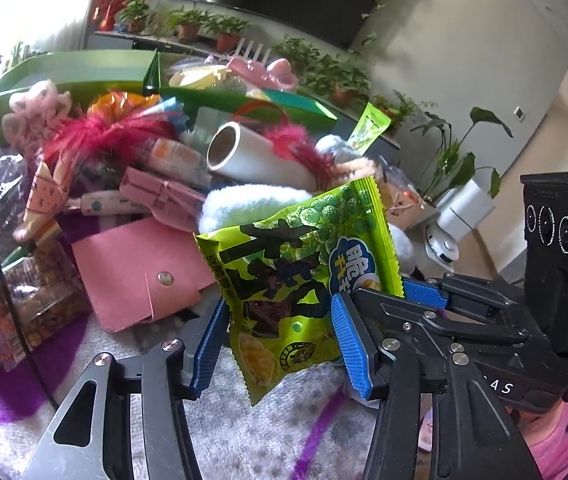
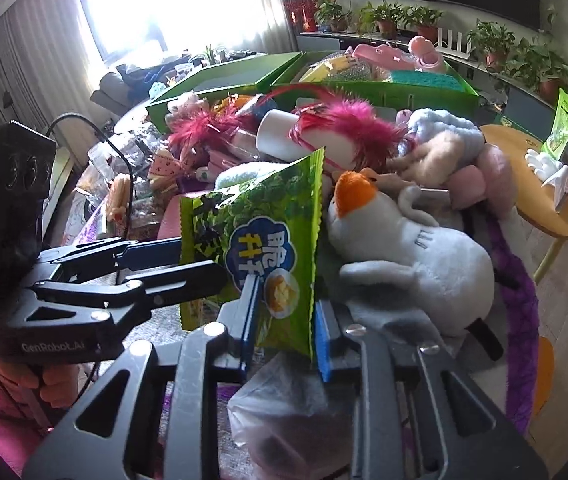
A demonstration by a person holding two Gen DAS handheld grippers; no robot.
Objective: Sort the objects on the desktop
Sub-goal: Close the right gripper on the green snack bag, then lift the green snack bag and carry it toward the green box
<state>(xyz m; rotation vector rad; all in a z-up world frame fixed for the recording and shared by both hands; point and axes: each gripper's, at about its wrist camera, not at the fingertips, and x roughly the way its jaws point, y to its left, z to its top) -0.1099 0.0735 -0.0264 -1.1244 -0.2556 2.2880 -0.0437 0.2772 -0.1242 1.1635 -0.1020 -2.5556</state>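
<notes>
A green snack bag (image 1: 296, 276) hangs upright above the cluttered desk, and it also shows in the right wrist view (image 2: 260, 248). My left gripper (image 1: 280, 340) has its blue pads on either side of the bag's lower part. My right gripper (image 2: 284, 320) has its pads on the bag's lower edge; it enters the left wrist view from the right (image 1: 416, 300). The left gripper enters the right wrist view from the left (image 2: 188, 260), against the bag's left side. Whether each one pinches the bag or only brackets it is unclear.
Behind the bag lies a pile: a pink wallet (image 1: 140, 272), a white roll (image 1: 252, 156), pink feather toys (image 2: 340, 124), a white plush duck (image 2: 404, 256), and green boxes (image 2: 384, 88) at the back. A round wooden table (image 2: 544, 184) stands at the right.
</notes>
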